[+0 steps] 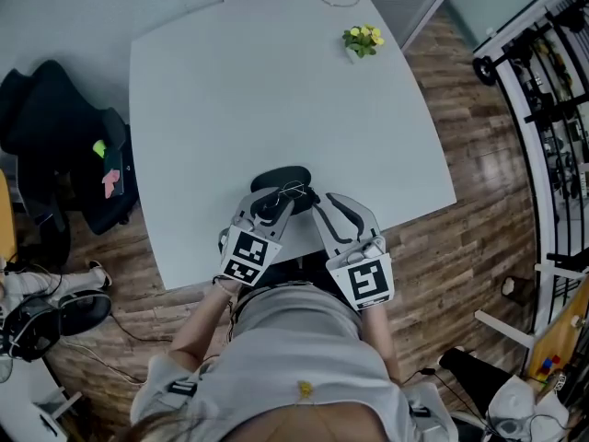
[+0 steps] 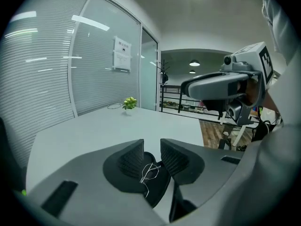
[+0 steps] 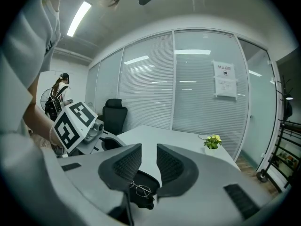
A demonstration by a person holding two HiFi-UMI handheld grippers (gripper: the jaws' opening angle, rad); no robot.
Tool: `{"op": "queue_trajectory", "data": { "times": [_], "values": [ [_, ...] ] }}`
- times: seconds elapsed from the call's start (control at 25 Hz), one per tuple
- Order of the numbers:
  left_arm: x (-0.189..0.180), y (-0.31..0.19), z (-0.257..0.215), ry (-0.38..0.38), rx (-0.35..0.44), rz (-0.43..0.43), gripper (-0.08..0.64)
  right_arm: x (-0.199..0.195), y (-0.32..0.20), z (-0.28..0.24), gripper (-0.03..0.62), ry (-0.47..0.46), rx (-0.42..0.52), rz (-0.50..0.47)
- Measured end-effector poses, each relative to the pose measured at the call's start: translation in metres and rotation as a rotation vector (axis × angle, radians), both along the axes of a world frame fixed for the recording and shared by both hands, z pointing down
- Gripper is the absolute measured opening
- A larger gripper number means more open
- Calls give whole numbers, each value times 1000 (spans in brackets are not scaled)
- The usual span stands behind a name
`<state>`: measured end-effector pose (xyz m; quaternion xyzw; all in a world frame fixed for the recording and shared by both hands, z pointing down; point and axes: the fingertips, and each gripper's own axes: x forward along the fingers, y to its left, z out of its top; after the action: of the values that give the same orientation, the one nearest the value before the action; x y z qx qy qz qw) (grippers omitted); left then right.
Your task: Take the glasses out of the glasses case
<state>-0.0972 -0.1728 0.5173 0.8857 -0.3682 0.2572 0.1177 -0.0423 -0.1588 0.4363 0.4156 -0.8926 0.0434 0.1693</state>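
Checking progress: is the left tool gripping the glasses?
No, the glasses lie on the case beyond the left tool, jaws apart.

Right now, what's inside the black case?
Thin wire-frame glasses lie in the open case. The left gripper covers part of its near side in the head view, so anything else there is hidden.

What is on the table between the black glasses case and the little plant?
Nothing: the head view shows bare table between glasses case and plant.
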Motion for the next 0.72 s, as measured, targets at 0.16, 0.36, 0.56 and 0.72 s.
{"op": "queue_trajectory", "data": {
  "times": [0.16, 0.36, 0.56, 0.72],
  "values": [
    [4, 0, 19, -48, -35, 32, 124, 11, -4, 4, 104, 19, -4, 25],
    [6, -2, 52, -149, -79, 101, 121, 21, -7, 12, 104, 27, -23, 45],
    [4, -3, 85, -278, -127, 186, 115, 27, -8, 17, 104, 30, -39, 55],
    [0, -4, 109, -364, -165, 237, 109, 30, -8, 22, 104, 35, -55, 62]
  ]
}}
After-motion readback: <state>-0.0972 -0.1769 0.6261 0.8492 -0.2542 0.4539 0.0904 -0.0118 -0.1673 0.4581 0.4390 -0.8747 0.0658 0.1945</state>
